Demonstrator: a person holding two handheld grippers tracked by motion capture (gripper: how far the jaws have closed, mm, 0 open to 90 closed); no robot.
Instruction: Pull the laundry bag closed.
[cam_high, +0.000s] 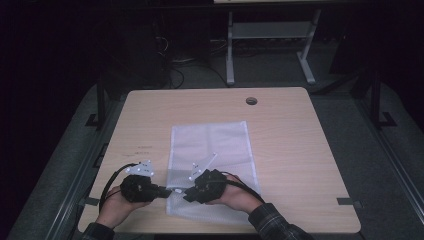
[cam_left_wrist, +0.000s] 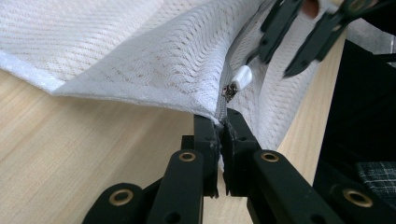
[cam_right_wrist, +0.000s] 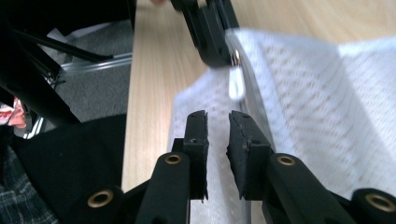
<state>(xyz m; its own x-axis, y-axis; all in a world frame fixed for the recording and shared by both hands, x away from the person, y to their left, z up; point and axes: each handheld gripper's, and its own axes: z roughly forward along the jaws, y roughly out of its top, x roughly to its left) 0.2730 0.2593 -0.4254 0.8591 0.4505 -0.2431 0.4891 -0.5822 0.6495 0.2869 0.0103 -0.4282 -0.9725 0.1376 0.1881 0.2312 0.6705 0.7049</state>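
1. The left gripper (cam_left_wrist: 220, 128) is clamped on the corner seam of the white mesh bag (cam_high: 210, 150), lifting that edge off the table (cam_high: 300, 150).
2. Just beyond its tips hangs the white zipper pull (cam_left_wrist: 243, 77).
3. The right gripper (cam_right_wrist: 218, 122) stands slightly parted with nothing pinched, over the mesh, short of the zipper pull.

Black fingers (cam_right_wrist: 196, 140), brass rivets; plaid sleeve (cam_high: 272, 222).
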